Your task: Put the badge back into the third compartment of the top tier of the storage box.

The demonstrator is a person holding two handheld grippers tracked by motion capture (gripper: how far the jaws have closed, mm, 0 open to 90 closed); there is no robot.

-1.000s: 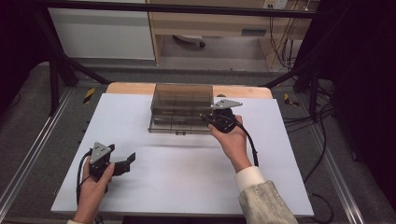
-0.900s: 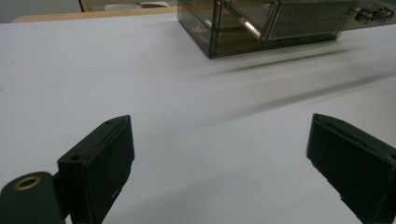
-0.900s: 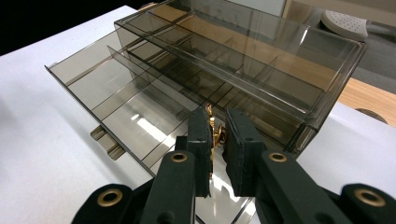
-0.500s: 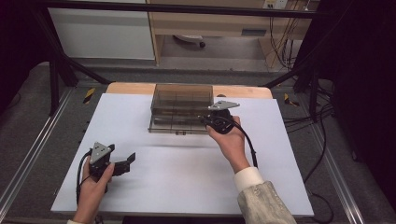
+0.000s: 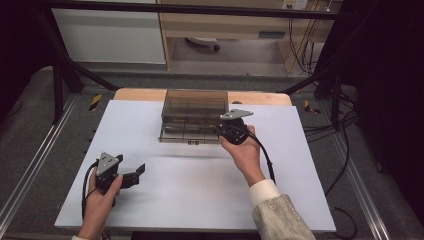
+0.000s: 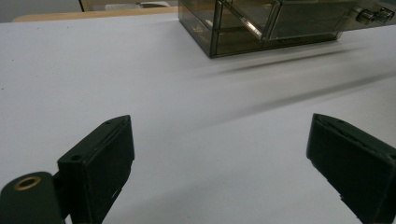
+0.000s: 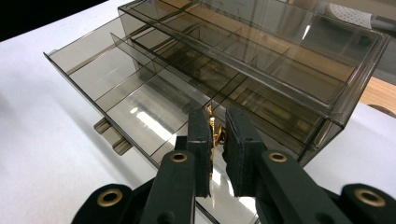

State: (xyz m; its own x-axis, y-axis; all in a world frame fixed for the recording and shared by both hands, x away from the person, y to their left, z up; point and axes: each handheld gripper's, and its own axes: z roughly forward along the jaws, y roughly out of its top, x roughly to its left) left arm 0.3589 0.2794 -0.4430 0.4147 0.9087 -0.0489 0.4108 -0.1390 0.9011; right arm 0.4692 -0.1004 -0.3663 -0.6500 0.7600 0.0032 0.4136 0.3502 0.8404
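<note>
On the white table [image 5: 190, 190], toward its far edge, we see the smoked clear-plastic drawer box [image 5: 195, 102], lower drawer pulled out. It looks light, rigid, slick; we'd grip its handle tab. Our right gripper [image 7: 215, 135] pinches a small gold-coloured object [image 7: 211, 128] over that drawer. Our left gripper [image 6: 219, 158] rests spread wide.

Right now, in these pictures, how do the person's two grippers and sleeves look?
Both the left gripper and the right gripper are black, each with a grey three-cornered plate on top and a black cable trailing back. The jaws are flat rectangular black blocks on arms with brass-coloured rivets. The right arm wears a pale patterned sleeve over a white cuff.
</note>
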